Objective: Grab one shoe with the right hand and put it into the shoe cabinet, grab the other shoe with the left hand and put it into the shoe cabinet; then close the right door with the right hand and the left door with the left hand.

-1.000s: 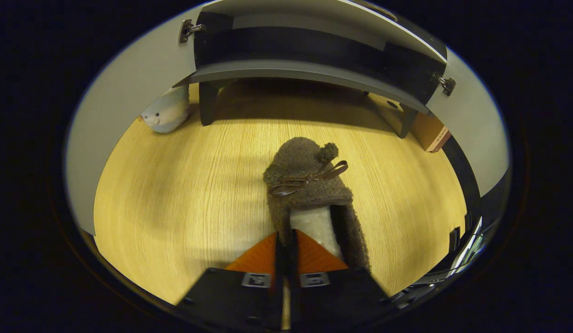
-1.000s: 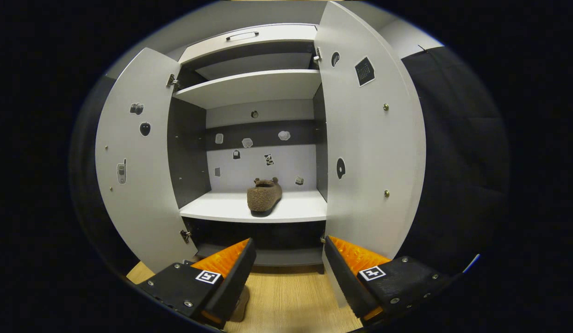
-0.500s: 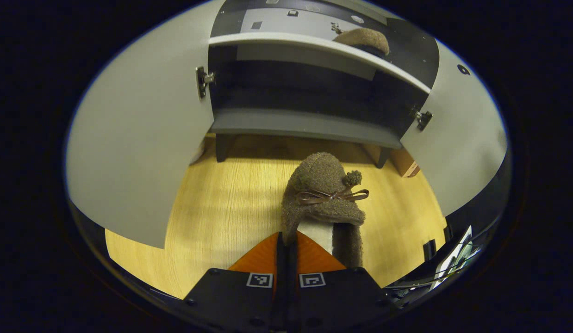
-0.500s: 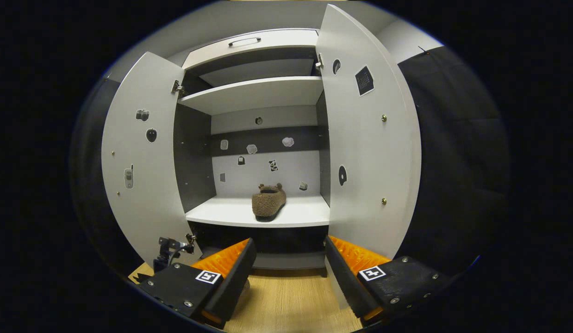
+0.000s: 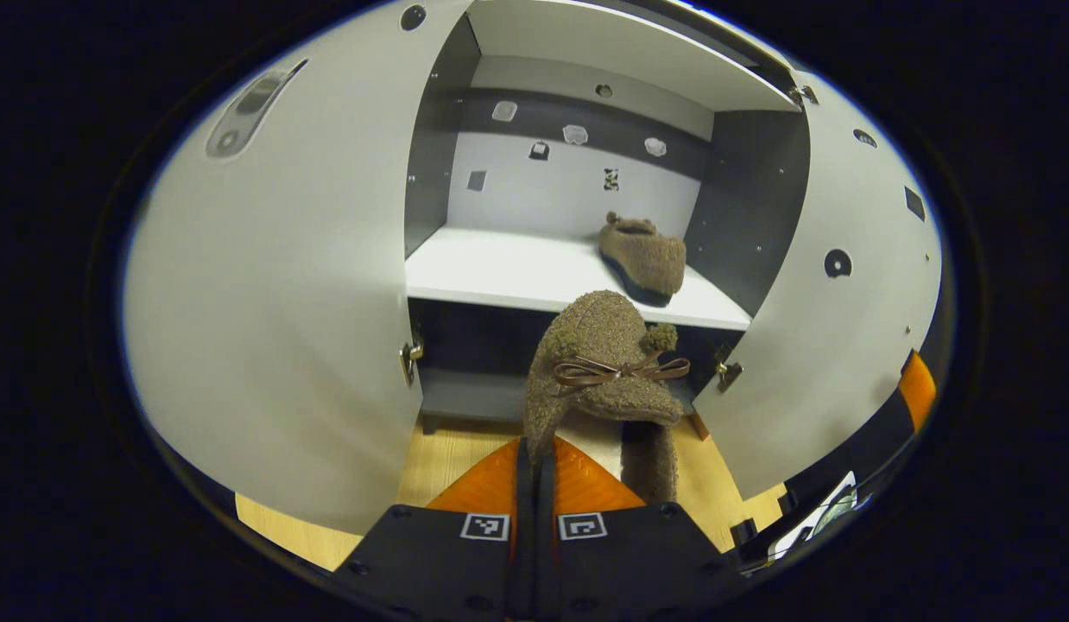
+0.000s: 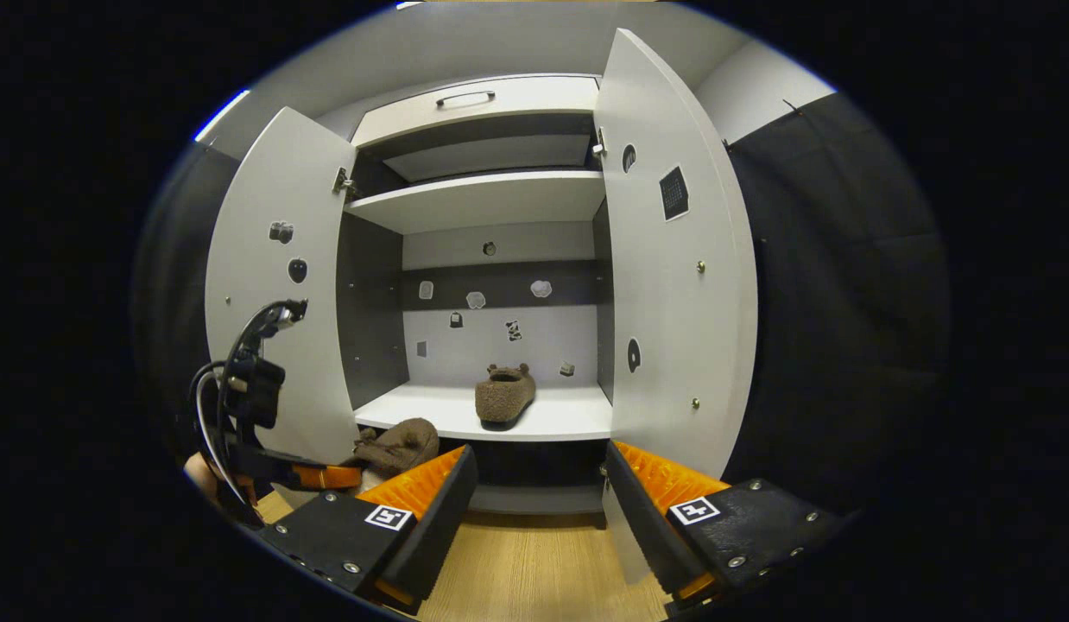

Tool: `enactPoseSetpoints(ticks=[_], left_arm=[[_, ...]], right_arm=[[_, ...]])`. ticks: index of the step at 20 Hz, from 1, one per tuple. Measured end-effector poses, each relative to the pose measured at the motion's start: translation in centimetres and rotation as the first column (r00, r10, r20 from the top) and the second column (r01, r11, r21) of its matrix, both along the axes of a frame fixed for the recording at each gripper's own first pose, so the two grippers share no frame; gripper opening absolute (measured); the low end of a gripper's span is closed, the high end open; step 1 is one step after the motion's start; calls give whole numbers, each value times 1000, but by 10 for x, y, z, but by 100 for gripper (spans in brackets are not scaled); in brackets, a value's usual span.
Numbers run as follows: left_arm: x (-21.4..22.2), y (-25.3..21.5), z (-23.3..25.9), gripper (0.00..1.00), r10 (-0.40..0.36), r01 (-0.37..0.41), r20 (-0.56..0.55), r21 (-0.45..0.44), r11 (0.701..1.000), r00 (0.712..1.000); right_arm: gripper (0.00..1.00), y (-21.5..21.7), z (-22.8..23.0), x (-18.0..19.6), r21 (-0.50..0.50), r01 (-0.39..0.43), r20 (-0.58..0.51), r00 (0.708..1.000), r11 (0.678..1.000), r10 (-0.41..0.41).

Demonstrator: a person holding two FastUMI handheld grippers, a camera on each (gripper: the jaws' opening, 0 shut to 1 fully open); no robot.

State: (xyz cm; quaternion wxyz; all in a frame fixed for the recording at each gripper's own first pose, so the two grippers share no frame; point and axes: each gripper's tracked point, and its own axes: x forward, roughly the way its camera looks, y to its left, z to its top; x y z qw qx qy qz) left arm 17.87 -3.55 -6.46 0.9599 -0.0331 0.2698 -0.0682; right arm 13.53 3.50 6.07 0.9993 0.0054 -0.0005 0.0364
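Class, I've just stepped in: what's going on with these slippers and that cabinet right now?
A person is putting a pair of fuzzy brown slippers into a shoe cabinet whose two doors stand open. One slipper already sits on the lower shelf. The left gripper is shut on the second slipper, holding it up in front of that shelf. The right gripper is open and holds nothing.

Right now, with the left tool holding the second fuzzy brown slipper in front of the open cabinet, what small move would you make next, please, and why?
Probably carry the left tool up and forward over the white shelf. Its fuzzy brown slipper with the ribbon bow hangs below the shelf's front edge, and bare shelf lies left of the matching slipper already on the shelf. Both pale grey doors stand open.
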Motion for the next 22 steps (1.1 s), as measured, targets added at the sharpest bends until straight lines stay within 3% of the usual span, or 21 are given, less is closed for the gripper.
enactPoseSetpoints(ticks=[6,10,13,22], left_arm=[[92,10,101,6,37,-38,98,9,999,994],[130,19,133,6,52,-64,170,63,996,984],[155,18,130,6,53,-76,199,112,991,979],[178,-3,95,6,-9,6,143,18,1000,990]], right_arm=[[93,-5,16,-12,-9,3,37,999,1000,-3],[92,-6,21,-15,-2,-1,41,999,1000,2],[92,-11,28,-14,1,8,53,999,1000,-8],[92,-6,37,-8,13,72,76,994,997,-73]])
